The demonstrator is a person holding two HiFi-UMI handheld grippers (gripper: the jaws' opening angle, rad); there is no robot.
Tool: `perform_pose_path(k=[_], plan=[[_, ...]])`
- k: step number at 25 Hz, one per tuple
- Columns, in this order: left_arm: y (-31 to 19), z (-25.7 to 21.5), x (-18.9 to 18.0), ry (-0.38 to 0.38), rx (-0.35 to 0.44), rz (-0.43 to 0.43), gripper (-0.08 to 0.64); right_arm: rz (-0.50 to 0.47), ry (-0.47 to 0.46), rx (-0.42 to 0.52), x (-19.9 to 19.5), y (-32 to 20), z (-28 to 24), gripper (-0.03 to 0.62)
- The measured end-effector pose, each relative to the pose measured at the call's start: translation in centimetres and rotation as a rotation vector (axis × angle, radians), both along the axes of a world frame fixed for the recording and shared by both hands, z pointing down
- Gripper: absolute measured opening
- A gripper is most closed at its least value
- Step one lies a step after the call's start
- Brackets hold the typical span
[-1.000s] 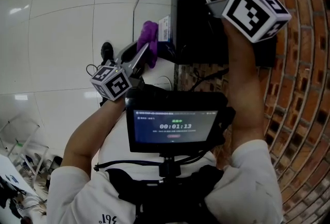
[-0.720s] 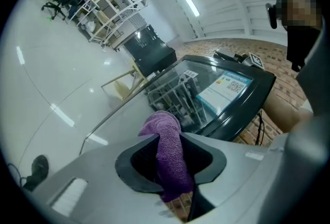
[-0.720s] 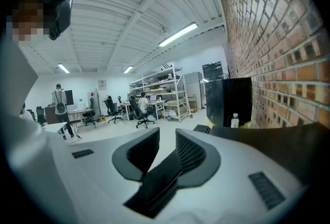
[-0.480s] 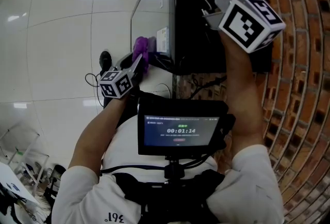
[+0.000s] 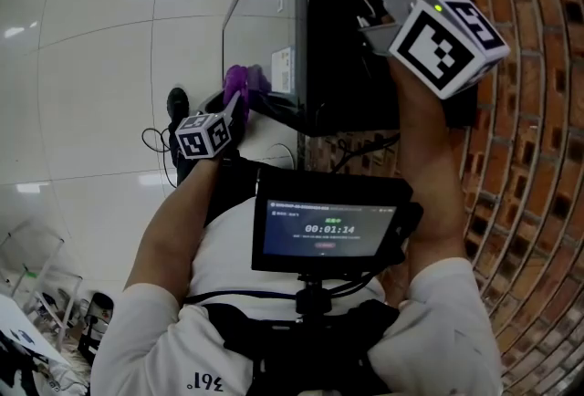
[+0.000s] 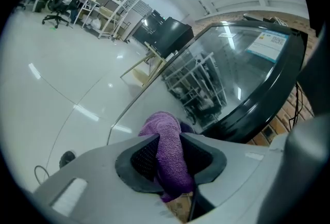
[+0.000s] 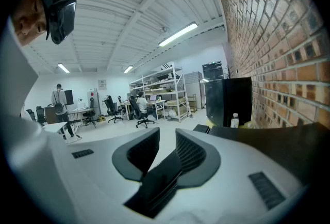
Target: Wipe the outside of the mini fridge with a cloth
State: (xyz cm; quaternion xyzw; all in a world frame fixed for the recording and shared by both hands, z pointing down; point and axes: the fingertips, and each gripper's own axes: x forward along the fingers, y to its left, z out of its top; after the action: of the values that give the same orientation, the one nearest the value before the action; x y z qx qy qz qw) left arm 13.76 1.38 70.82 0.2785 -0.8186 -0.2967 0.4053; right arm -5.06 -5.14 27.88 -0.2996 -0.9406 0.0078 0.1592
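Wiping low on the glass door [image 5: 265, 11] of the mini fridge [image 5: 351, 57] with the purple cloth [image 5: 239, 78] squeezed tight in the left tongs [image 6: 170, 140], right tongs [image 7: 167, 132] a little apart and empty up by the top; next, most likely rubbing on across the outside, pressing softly.

left gripper [image 5: 239, 102] lower, cloth [image 5: 239, 78] lower on fridge [image 5: 265, 25]

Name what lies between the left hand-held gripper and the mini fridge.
A purple cloth, pinched in the left hand-held gripper, sticks out toward the mini fridge; the left gripper view shows it.
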Motion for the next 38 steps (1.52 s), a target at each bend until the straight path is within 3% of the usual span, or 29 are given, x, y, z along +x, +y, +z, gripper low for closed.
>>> perform_pose_path(k=[11, 19, 27, 36, 38], plan=[[0.5, 3.7, -0.3, 0.065, -0.081, 0.054, 0.117, 0.004, -0.002, -0.005, -0.1, 0.1, 0.0, 0.091], [2.0, 1.4, -1.1, 0.048, -0.064, 0.056, 0.117, 0.006, -0.004, 0.003, -0.1, 0.1, 0.1, 0.091], [3.6, -7.5, -4.3, -0.060, 0.080, 0.012, 0.117, 0.005, 0.002, 0.010, 0.0, -0.2, 0.7, 0.091], [5.8, -21.6, -9.5, -0.265, 0.190, 0.017, 0.115, 0.010, 0.009, 0.017, 1.2, -0.6, 1.2, 0.091], [6.2, -24.6, -10.6, -0.306, 0.213, 0.029, 0.115, 0.039, -0.003, 0.020, 1.6, -1.0, 1.0, 0.128]])
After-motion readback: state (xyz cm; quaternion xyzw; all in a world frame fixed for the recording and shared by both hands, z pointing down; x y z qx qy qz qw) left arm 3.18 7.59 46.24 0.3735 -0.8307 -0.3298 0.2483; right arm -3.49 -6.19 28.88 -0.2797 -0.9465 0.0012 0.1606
